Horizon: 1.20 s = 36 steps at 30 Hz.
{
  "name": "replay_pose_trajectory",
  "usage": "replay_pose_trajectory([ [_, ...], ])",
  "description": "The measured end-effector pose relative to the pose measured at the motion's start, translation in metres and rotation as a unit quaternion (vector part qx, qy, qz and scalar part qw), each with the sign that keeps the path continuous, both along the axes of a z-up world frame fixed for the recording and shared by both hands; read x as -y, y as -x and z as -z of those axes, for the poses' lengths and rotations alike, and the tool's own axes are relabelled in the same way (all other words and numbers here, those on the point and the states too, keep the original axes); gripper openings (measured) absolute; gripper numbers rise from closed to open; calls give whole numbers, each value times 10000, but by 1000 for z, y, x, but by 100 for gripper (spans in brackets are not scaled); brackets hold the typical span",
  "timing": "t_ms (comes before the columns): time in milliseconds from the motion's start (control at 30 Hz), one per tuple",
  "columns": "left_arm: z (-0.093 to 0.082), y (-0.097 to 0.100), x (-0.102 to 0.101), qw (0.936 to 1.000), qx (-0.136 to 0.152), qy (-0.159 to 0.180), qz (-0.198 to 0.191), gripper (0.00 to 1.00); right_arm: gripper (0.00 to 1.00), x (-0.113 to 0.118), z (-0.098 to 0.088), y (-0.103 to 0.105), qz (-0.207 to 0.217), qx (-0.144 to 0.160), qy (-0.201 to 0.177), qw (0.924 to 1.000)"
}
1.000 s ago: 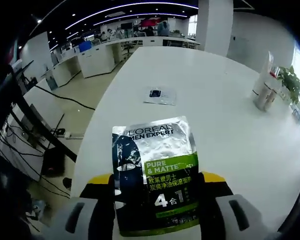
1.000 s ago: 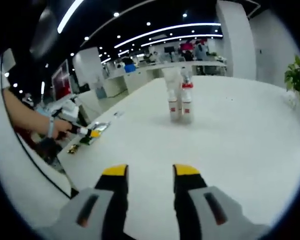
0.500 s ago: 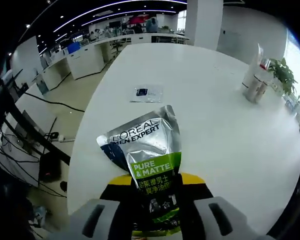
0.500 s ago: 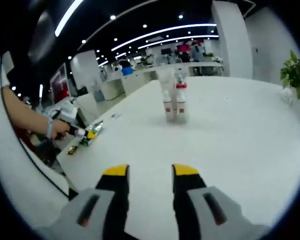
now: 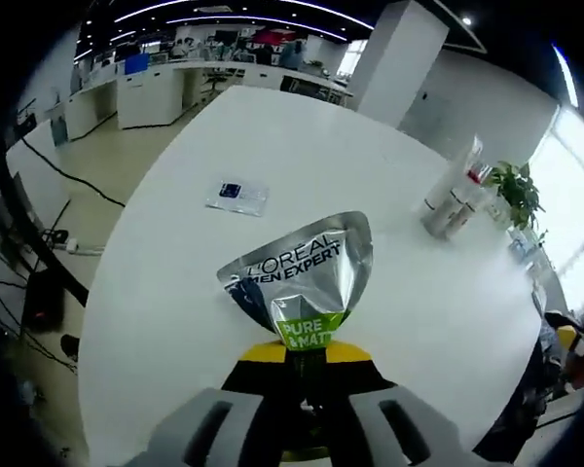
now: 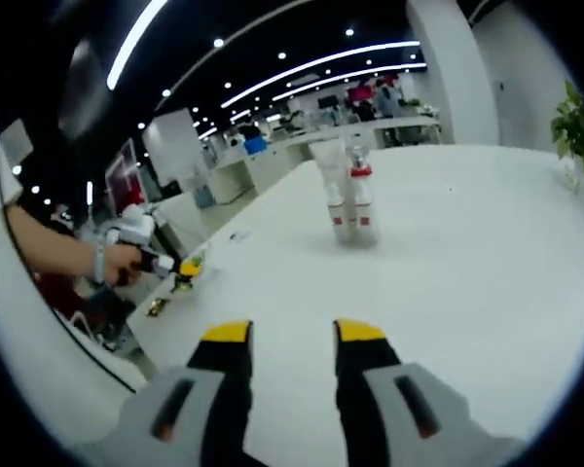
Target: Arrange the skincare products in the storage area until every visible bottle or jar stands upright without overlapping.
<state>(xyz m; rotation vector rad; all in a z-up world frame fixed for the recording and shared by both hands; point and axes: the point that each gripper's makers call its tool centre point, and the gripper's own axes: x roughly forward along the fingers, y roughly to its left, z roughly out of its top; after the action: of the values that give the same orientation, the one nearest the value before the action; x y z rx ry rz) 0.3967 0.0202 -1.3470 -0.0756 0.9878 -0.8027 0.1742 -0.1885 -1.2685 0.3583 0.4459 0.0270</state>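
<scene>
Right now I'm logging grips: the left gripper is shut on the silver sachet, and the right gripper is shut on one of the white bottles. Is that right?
Not quite. The left gripper is shut on the silver sachet, as the left gripper view shows. But the right gripper is open and holds nothing: in the right gripper view the white bottles stand well beyond its jaws on the white table.
</scene>
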Motion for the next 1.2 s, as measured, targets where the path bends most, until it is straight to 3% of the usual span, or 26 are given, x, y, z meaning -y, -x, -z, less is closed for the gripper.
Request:
replay_pose_trajectory([
  [100,-30,11,24,9985,135,507,127,7,30,-15,-10,-15,-220,127,-281,9993],
  [167,-42,21,35,9974,201,574,390,7,31,-24,-21,-26,-286,279,-509,9979],
  [333,-85,56,67,9879,668,709,1211,7,35,-52,-57,-57,-502,679,-1289,9881],
  [433,-97,76,80,9799,866,702,1652,7,40,-69,-69,-72,-531,558,-2153,9735],
  [500,-111,95,90,9761,847,903,1785,7,43,-74,-81,-87,-453,693,-2623,9614],
  [567,-115,106,93,9720,900,872,1987,7,48,-74,-84,-94,-382,688,-2826,9560],
  [733,-116,126,96,9567,1235,596,2568,8,45,-80,-88,-105,-391,656,-2827,9562],
  [867,-120,131,95,9449,1616,400,2818,8,27,-89,-81,-108,-480,426,-2946,9535],
  [900,-121,130,95,9449,1663,369,2796,8,24,-87,-79,-108,-409,400,-2885,9558],
  [967,-124,133,97,9374,1788,335,2969,9,17,-85,-75,-105,-308,322,-2856,9573],
  [1000,-122,131,94,9327,1927,139,3046,9,14,-86,-75,-104,-276,303,-2907,9559],
  [1033,-124,130,95,9257,2103,125,3141,10,12,-87,-76,-103,-250,331,-2962,9542],
  [1100,-124,131,93,9253,2145,163,3124,13,9,-87,-77,-103,-238,361,-3010,9527],
  [1200,-120,132,91,9349,1847,420,3002,19,7,-86,-73,-103,-360,252,-2977,9536],
])
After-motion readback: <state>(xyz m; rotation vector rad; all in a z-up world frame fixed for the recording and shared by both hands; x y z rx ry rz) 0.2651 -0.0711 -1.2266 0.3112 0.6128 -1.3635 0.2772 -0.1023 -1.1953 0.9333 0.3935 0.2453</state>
